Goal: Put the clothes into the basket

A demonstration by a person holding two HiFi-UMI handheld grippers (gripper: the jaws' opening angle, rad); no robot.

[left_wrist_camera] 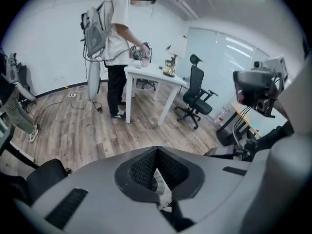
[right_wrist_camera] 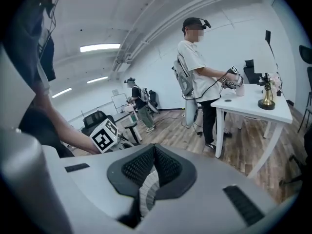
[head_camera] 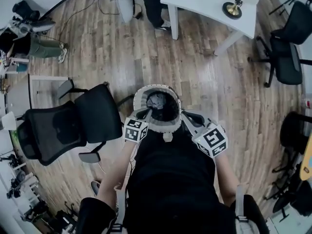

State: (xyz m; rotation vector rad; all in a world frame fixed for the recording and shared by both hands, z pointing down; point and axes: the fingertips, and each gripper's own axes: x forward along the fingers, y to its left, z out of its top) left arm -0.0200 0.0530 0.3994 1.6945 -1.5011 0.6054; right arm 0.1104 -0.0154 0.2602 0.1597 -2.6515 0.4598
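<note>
Head view: soft, light black garment (head_camera: 170,179) hangs from left gripper (head_camera: 142,121) and right gripper (head_camera: 201,130), near the basket (head_camera: 139,97). Left gripper view: jaws pinch its edge. Right gripper view: jaws pinch ribbed hem (right_wrist_camera: 146,191), likely a secure hold.

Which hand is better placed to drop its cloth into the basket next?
Left, narrowly. The left gripper and right gripper are each shut on pale cloth, but in the head view the left one sits tight against the basket's near rim, while the right stands further out.
</note>
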